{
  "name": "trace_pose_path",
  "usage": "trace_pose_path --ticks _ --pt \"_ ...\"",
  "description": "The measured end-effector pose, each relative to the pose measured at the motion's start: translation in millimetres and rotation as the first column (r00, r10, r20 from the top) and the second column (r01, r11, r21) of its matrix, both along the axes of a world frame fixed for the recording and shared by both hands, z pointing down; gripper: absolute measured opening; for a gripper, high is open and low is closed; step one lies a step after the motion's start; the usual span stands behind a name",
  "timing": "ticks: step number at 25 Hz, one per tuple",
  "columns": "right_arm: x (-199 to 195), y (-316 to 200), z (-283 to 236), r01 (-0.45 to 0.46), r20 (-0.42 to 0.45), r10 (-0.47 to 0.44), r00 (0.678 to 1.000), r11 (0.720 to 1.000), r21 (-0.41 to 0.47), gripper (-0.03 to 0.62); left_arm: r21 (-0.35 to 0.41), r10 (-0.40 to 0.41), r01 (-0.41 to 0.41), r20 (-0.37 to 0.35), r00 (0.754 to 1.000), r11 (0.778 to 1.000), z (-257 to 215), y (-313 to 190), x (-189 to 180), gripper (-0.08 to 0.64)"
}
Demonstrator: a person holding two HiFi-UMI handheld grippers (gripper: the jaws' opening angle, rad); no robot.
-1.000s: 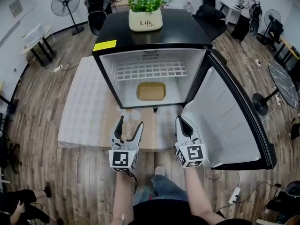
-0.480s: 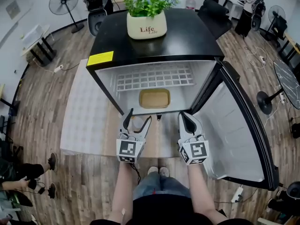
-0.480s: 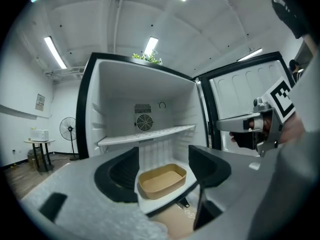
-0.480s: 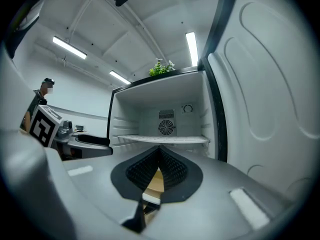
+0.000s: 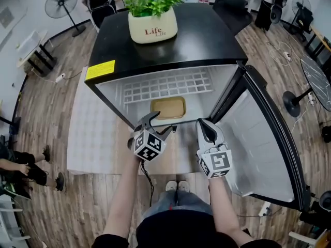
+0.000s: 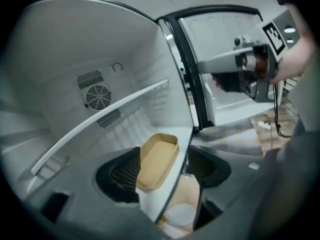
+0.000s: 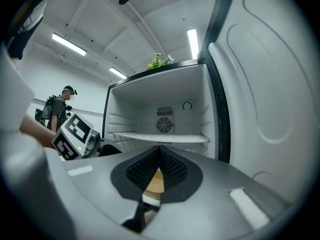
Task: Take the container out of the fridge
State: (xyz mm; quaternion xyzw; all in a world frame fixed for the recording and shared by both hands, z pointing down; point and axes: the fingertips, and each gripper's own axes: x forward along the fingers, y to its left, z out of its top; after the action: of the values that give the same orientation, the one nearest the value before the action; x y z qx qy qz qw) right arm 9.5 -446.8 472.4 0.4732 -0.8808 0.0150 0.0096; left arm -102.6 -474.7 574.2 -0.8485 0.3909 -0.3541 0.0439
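Note:
The small black fridge [image 5: 170, 45] stands open, and a shallow tan container [image 5: 168, 108] lies on its floor under the wire shelf [image 5: 168, 87]. My left gripper [image 5: 158, 124] is open and rolled sideways at the fridge's front lip, just short of the container. In the left gripper view the container [image 6: 157, 161] shows between the spread fingers [image 6: 125, 171], apart from both. My right gripper [image 5: 205, 125] is shut on nothing, level with the lip to the container's right. In the right gripper view a sliver of the container [image 7: 156, 181] shows below the closed gripper [image 7: 160, 151].
The fridge door [image 5: 258, 138] hangs open at the right, close beside my right gripper. A potted plant [image 5: 152, 25] sits on the fridge top. The fridge rests on a low white platform [image 5: 95, 128]. Fans, chairs and a seated person [image 5: 18, 169] are around the room.
My left gripper has moved forward to the fridge's front lip and rolled onto its side. The right gripper has crept forward a little. The fridge now looks closer.

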Motion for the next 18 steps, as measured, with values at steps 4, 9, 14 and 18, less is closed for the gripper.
trace_pose_path --ticks 4,9,14,18 --pt "0 1 6 0.004 -0.002 -0.004 1.0 1.0 -0.013 0.009 -0.058 0.121 -0.111 0.218 0.968 0.992 30 -9 5 0.265" --pt "2 1 9 0.008 -0.01 -0.008 1.0 1.0 -0.021 0.009 -0.163 0.234 -0.186 0.365 0.901 0.969 66 -17 9 0.233" --pt "4 -5 8 0.003 -0.013 -0.003 1.0 1.0 -0.027 0.009 -0.234 0.319 -0.233 0.467 0.825 0.944 85 -24 8 0.204" --pt "3 -4 11 0.004 -0.011 -0.005 1.0 0.999 -0.035 0.009 -0.257 0.342 -0.24 0.511 0.788 0.936 93 -28 6 0.163"
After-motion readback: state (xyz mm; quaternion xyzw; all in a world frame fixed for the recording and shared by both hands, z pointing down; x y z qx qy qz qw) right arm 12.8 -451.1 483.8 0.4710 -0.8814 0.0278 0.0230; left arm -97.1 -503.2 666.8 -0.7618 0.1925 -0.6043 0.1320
